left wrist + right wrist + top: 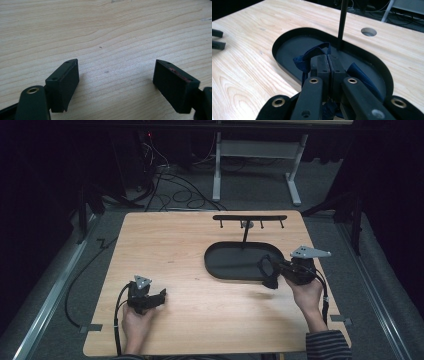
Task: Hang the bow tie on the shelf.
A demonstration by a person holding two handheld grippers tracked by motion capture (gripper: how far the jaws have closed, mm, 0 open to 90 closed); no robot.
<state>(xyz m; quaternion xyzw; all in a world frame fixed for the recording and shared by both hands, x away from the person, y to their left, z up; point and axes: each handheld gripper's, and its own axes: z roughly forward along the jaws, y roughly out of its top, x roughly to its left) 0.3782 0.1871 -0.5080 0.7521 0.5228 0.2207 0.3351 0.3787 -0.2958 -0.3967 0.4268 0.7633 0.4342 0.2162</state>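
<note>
You are holding the right gripper (270, 275) over the near right rim of the black oval tray (220, 265), and its two jaws are pressing together on a dark blue strap (312, 53); in the right gripper view the pads are meeting with the fabric pinched between them. The strap is looping up on the left of the jaws and another fold of it is lying on the right, down inside the tray. I think it is a cloth band, but the high view is too dark there to say more. Just behind the jaws, the thin black post (342, 23) is rising from the tray's far edge, and in the high view it is carrying a bar with hooks (250, 218) across the top; this post is standing close in front of your right gripper. A round hole (368, 31) in the wooden table (175, 240) is lying beyond the tray. Your left gripper (162, 296) is resting well apart, at the near left of the table, and its jaws are standing wide with nothing between them, only bare wood under them. Cables (175, 195) and a white table frame (217, 170) are lying on the floor behind the table.
</note>
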